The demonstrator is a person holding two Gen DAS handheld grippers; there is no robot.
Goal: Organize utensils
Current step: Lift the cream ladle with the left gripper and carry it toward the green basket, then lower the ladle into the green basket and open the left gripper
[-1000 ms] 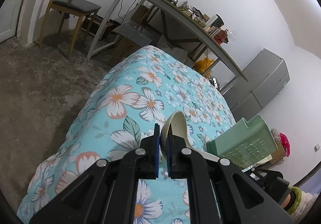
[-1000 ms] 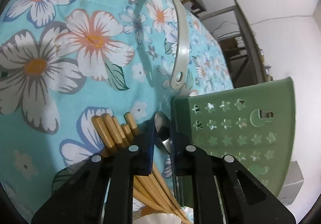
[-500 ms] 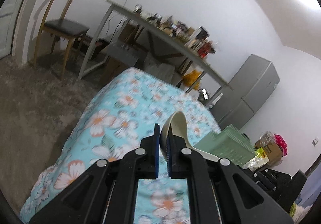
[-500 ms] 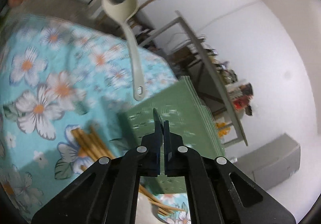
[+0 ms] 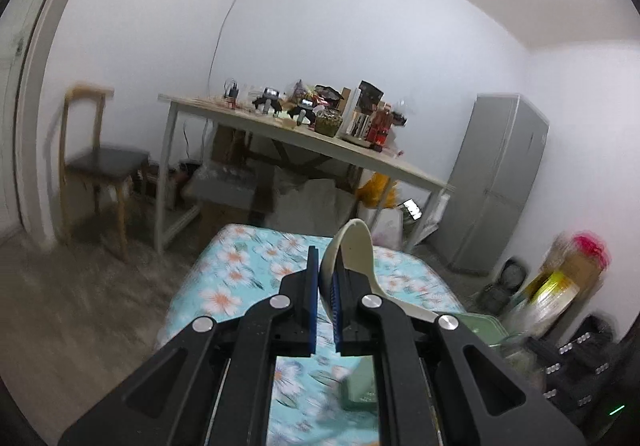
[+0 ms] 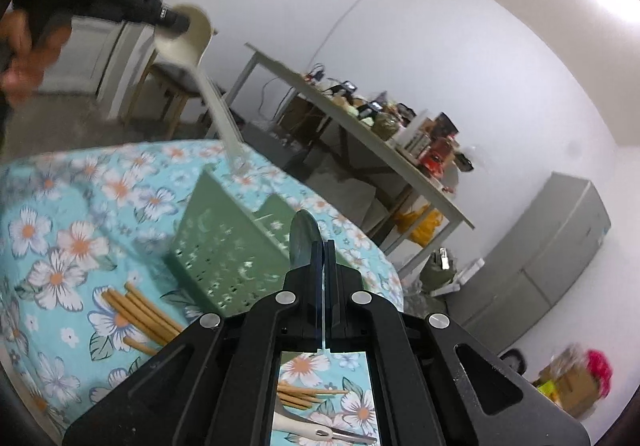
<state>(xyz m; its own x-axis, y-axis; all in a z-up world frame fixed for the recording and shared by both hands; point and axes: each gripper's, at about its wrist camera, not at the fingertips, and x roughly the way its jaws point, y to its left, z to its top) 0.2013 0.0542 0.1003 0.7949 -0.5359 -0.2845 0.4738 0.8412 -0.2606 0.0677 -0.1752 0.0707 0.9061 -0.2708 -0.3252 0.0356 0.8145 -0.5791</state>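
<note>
My left gripper (image 5: 326,274) is shut on the bowl of a cream ladle (image 5: 354,246), held high above the floral-cloth table (image 5: 240,278). In the right wrist view that ladle (image 6: 192,46) hangs handle-down from the left gripper (image 6: 174,22), its tip over the far rim of the green perforated utensil holder (image 6: 224,246). My right gripper (image 6: 324,258) is shut on a metal spoon (image 6: 304,238), whose bowl sticks up past the fingertips above the holder. Wooden chopsticks (image 6: 140,314) lie on the cloth beside the holder.
A cream-handled utensil (image 6: 320,432) and more chopsticks lie on the cloth under my right gripper. A hand (image 6: 24,50) grips the left tool. Beyond the table stand a wooden chair (image 5: 96,166), a cluttered desk (image 5: 304,138) and a grey cabinet (image 5: 496,186).
Both grippers have risen well above the table and rolled towards level. The right gripper closed on the metal spoon and lifted it. The ladle stays in the left grip.
</note>
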